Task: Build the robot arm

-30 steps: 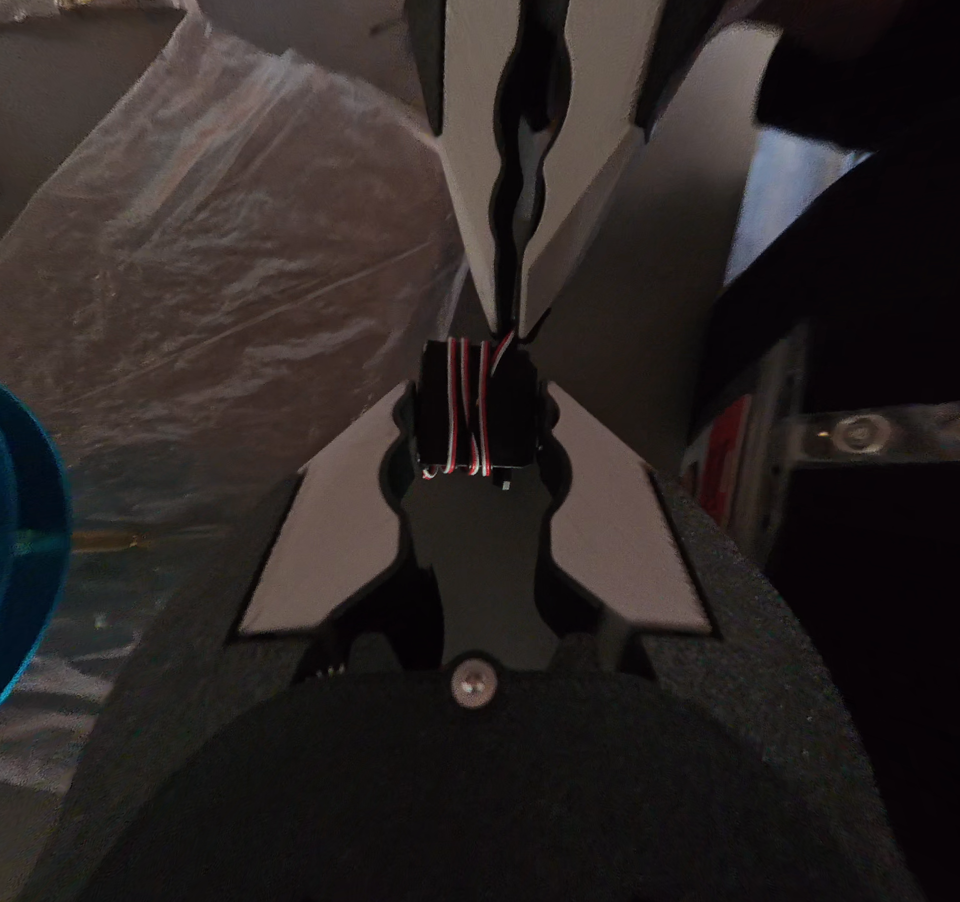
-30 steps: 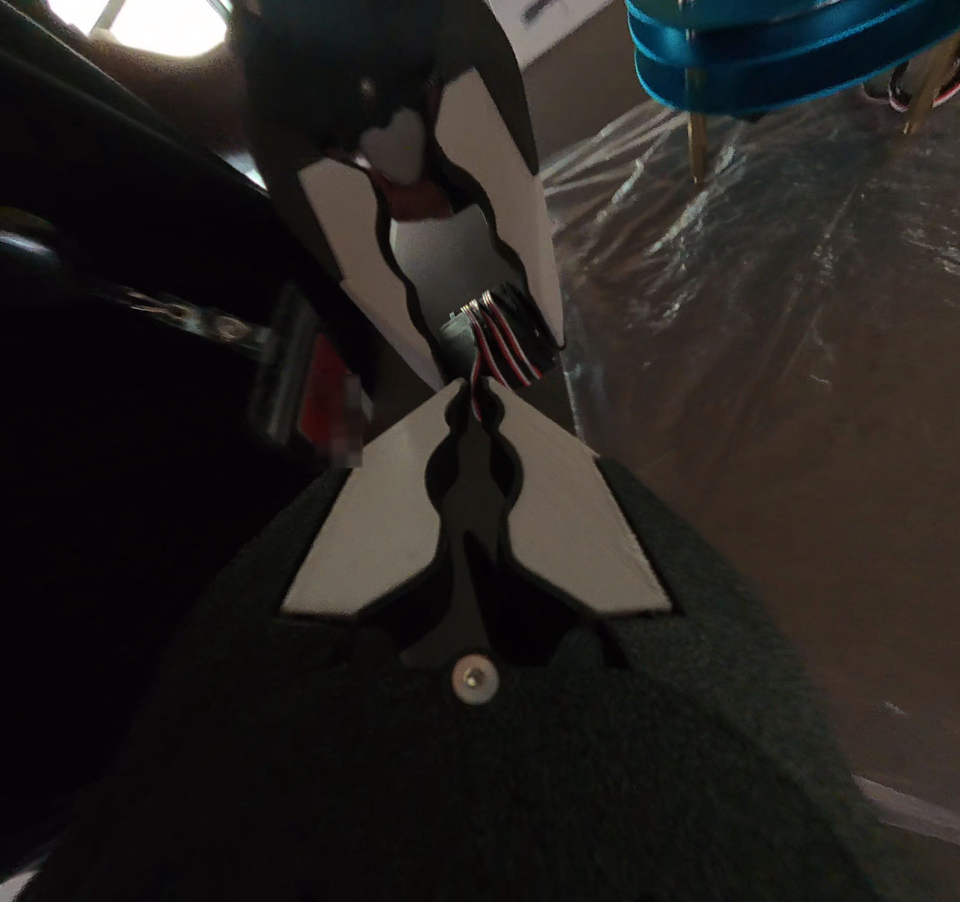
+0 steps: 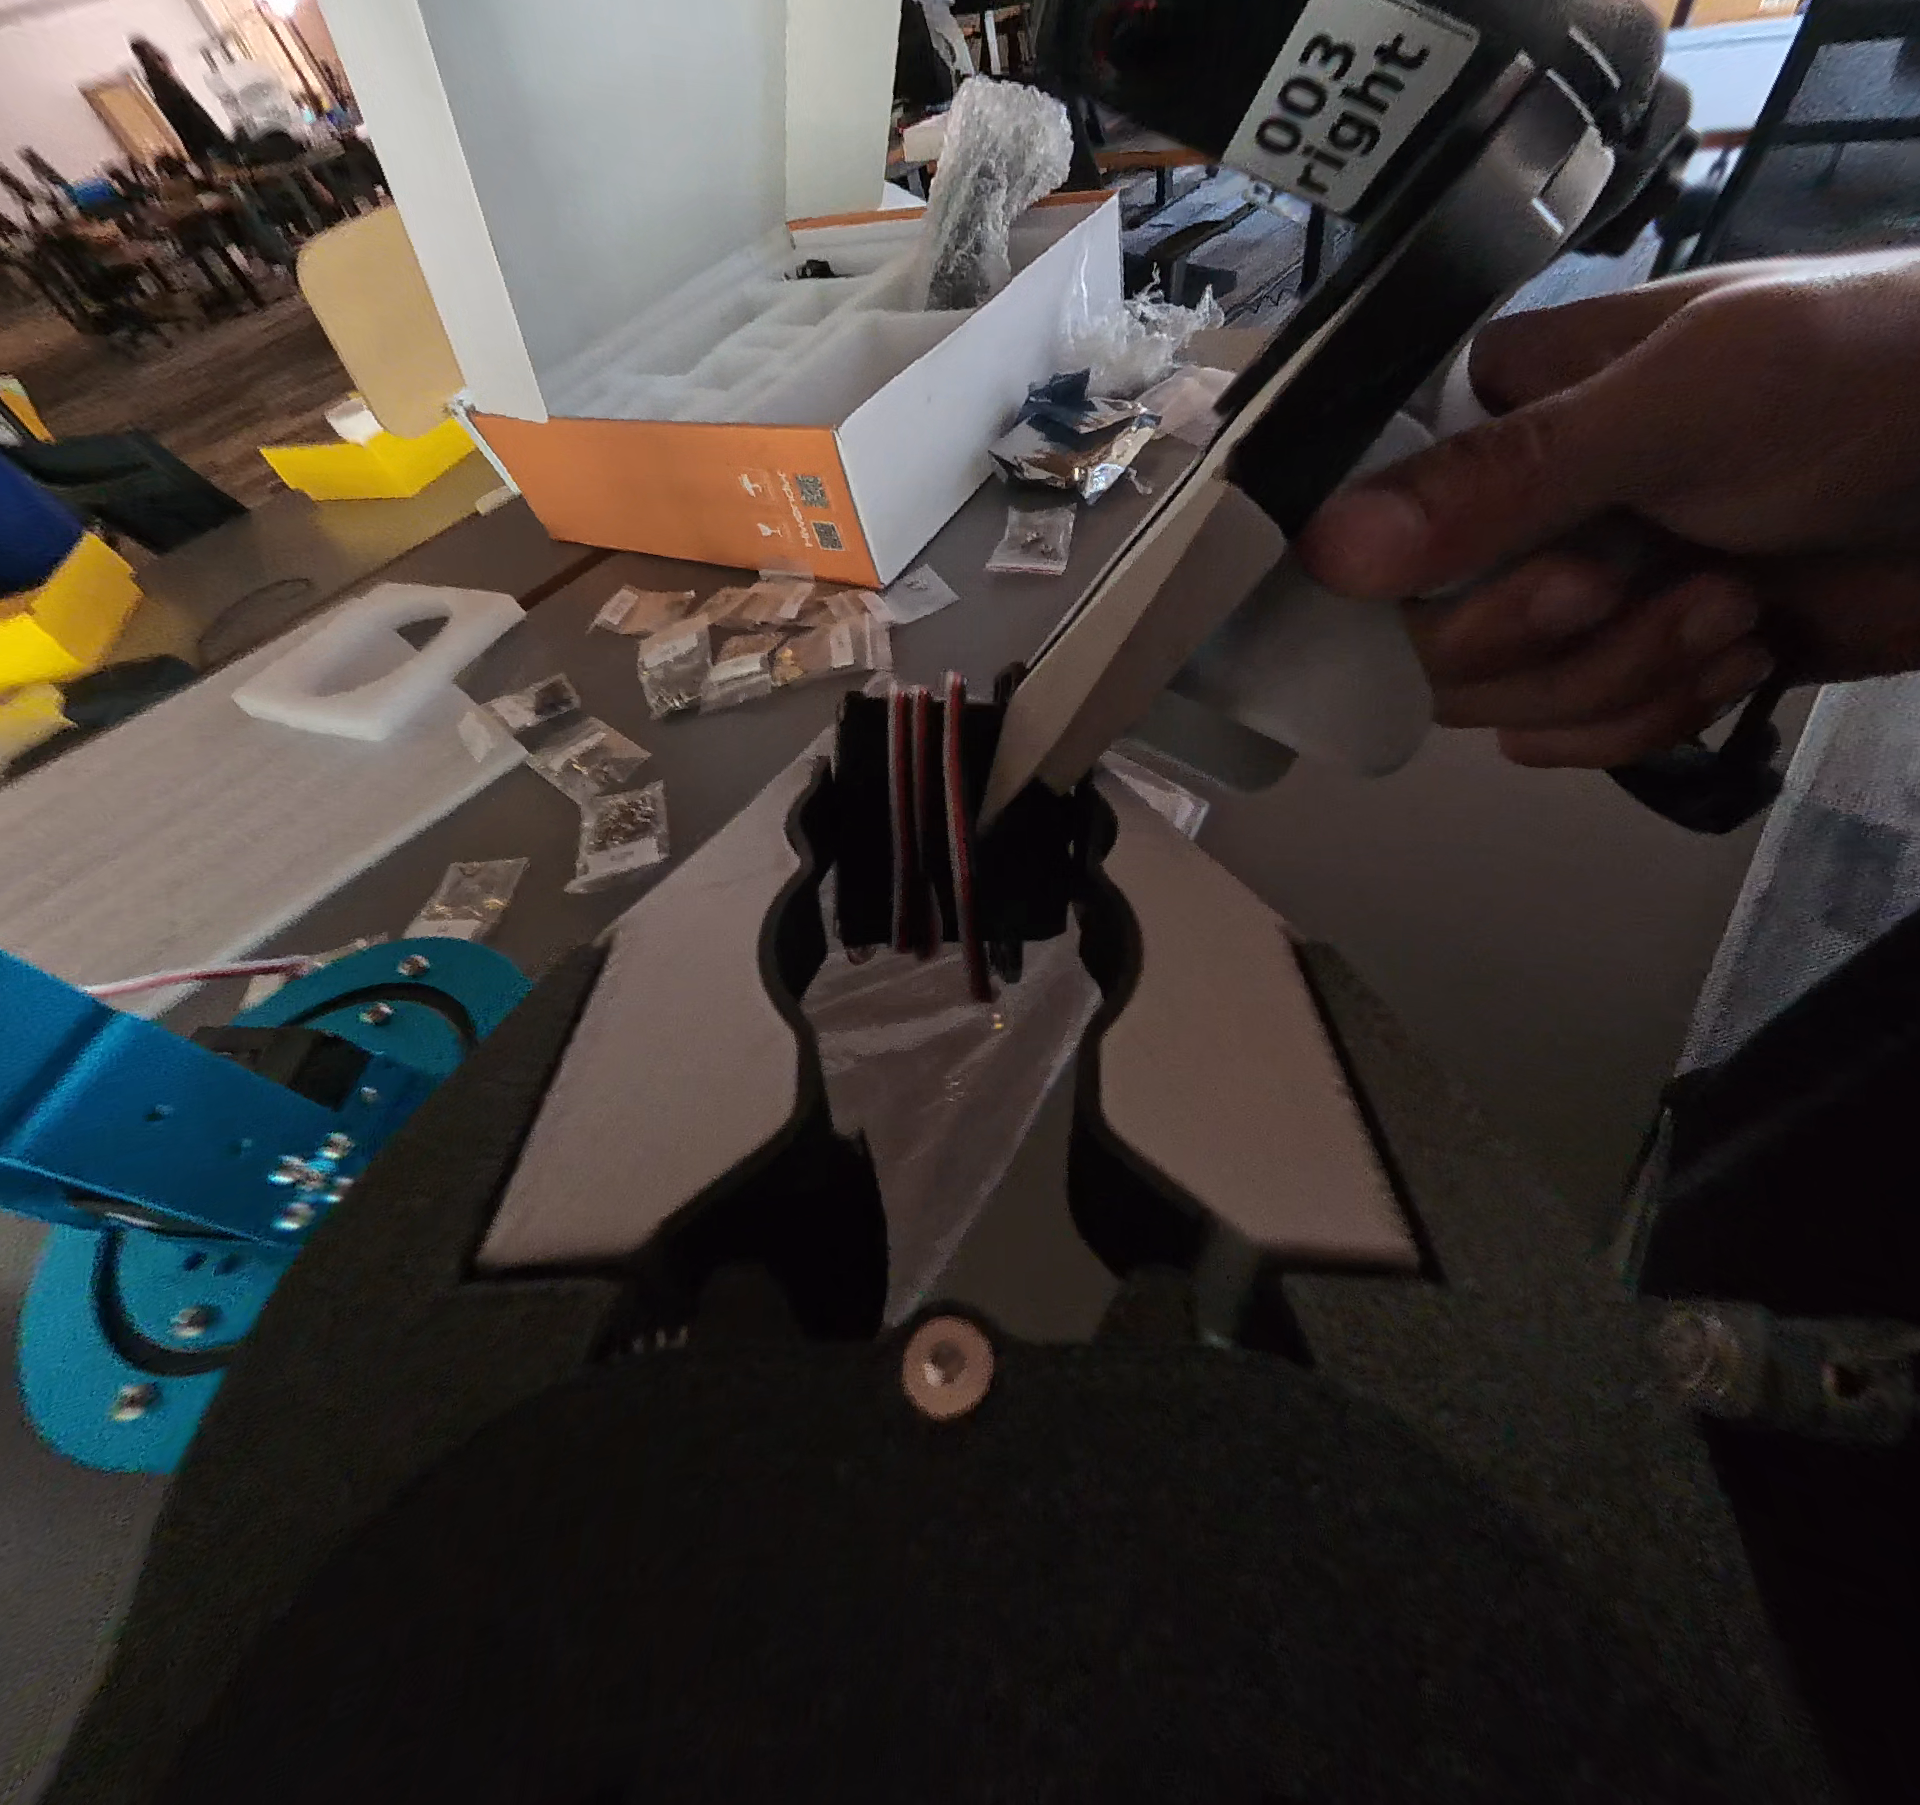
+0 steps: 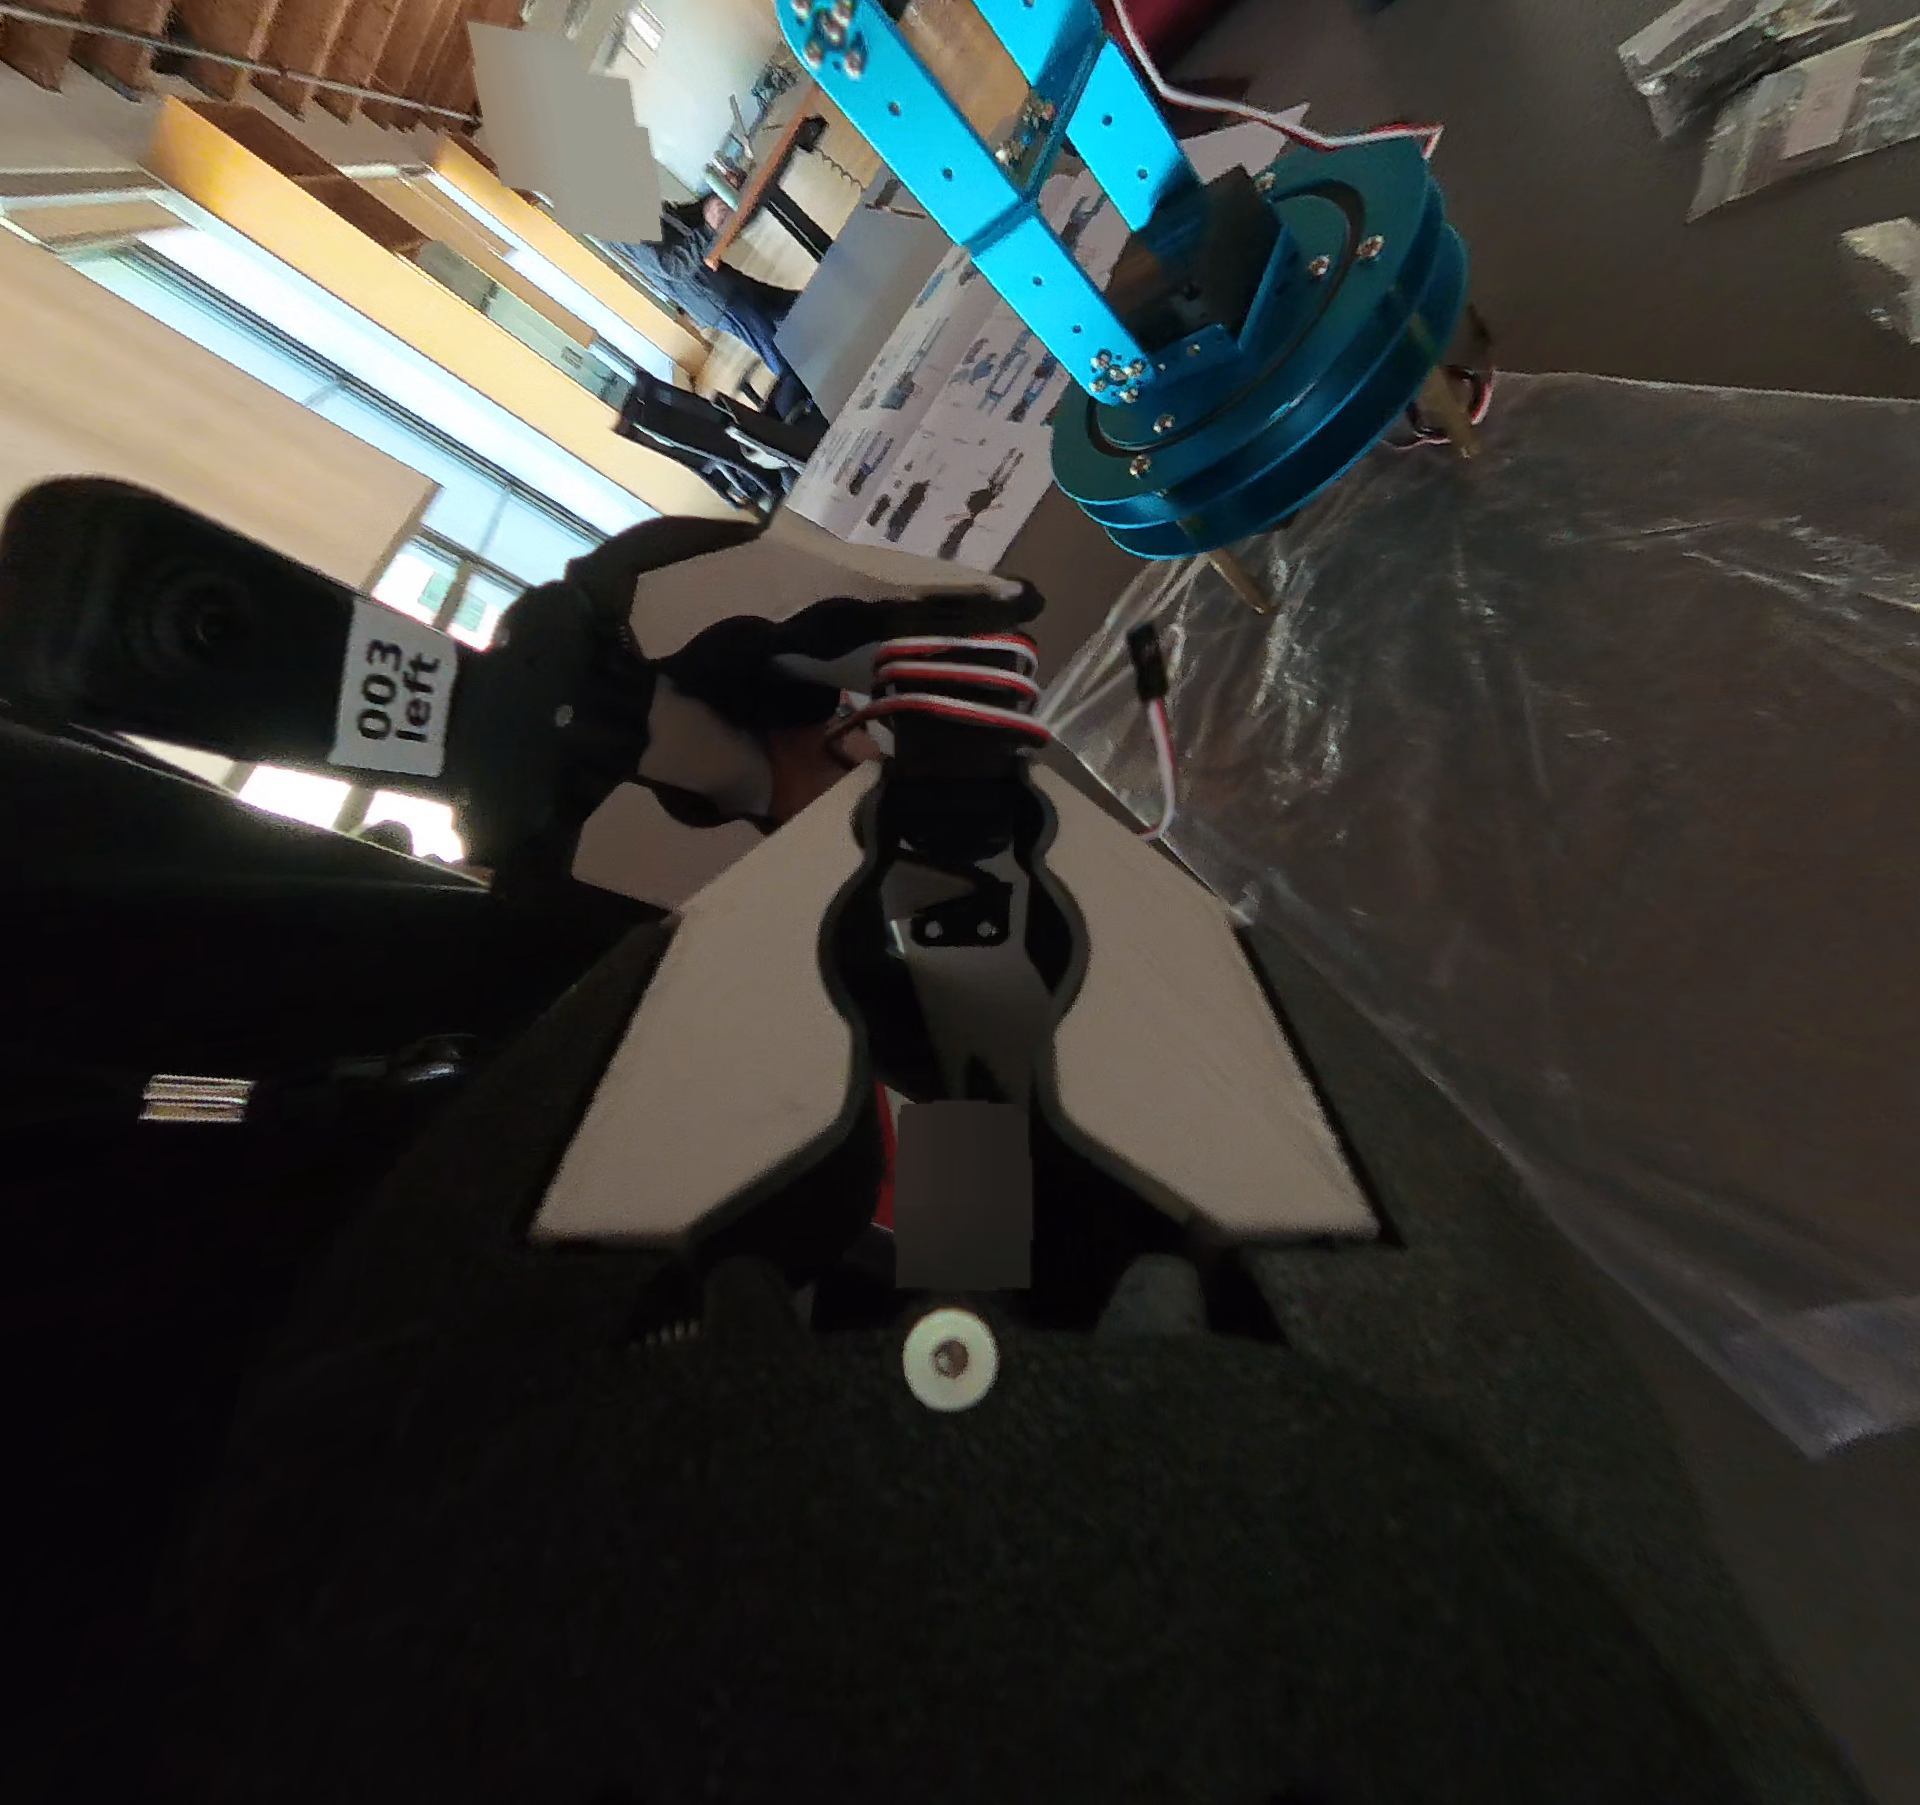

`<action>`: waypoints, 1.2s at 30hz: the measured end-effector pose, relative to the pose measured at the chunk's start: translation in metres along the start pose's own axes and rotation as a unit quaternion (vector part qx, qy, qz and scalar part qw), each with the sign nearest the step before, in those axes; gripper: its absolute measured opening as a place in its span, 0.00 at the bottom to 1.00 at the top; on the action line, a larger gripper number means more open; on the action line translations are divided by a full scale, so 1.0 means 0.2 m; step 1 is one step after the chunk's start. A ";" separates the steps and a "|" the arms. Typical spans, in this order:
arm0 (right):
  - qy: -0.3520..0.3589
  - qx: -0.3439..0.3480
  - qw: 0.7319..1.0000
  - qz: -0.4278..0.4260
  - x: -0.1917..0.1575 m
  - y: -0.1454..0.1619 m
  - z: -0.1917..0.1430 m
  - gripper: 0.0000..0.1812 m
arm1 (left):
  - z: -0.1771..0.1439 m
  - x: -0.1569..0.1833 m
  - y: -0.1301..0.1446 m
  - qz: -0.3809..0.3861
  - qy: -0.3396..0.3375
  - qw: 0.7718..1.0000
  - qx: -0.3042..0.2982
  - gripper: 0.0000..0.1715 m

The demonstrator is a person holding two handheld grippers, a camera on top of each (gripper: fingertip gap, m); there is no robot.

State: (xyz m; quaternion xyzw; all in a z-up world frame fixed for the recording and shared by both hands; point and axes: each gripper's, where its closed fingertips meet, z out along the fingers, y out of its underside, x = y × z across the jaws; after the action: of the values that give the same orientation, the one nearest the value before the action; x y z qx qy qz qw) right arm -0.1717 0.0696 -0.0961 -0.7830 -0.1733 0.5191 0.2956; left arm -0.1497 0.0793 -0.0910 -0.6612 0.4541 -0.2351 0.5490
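- At nine o'clock in the left wrist view, a blue arm [image 3: 156, 1121] stands on its round base, well apart from both tools.
- Between the left gripper [image 3: 951, 882] fingers sits a black servo [image 3: 914, 820] wound with red, white and black wire; the jaws are partly open around it and seem to grip its body.
- From two o'clock the right gripper [image 3: 1023, 758], held by a hand [image 3: 1683, 508], presses against the same servo.
- Seen from the right wrist view, the right gripper [image 4: 961, 789] clamps the servo [image 4: 951, 716] at its tips, jaws narrowly parted.
- One wire end [image 4: 1148, 659] with its plug hangs loose at one o'clock, over a clear bag [image 4: 1558, 820]; most of the wire is coiled on the servo.
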 end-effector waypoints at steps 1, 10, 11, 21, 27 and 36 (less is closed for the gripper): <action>0.022 -0.010 1.000 -0.010 0.03 0.01 -0.01 0.11 | 0.01 0.01 0.02 -0.022 0.009 1.000 -0.009 0.27; 0.108 -0.060 0.990 -0.073 0.10 0.06 -0.02 0.11 | 0.03 0.05 0.11 -0.114 0.049 0.992 -0.039 0.31; 0.118 -0.062 0.988 -0.080 0.10 0.06 -0.01 0.11 | 0.03 0.04 0.11 -0.110 0.043 0.992 -0.043 0.31; 0.075 0.019 0.993 0.084 0.21 0.01 -0.02 0.11 | -0.01 0.03 0.10 -0.001 -0.007 1.000 0.018 0.29; 0.115 -0.020 0.993 -0.001 0.19 0.04 -0.05 0.11 | -0.01 0.05 0.17 -0.127 0.066 0.990 0.002 0.14; 0.182 -0.187 0.945 -0.196 0.25 0.25 -0.09 0.11 | 0.00 -0.03 0.07 -0.099 0.067 0.993 -0.013 0.01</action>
State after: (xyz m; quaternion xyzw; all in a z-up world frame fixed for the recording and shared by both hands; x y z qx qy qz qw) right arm -0.1364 0.0553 -0.1574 -0.8557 -0.3607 0.2582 0.2666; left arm -0.1572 0.0843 -0.1024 -0.6924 0.4251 -0.3266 0.4828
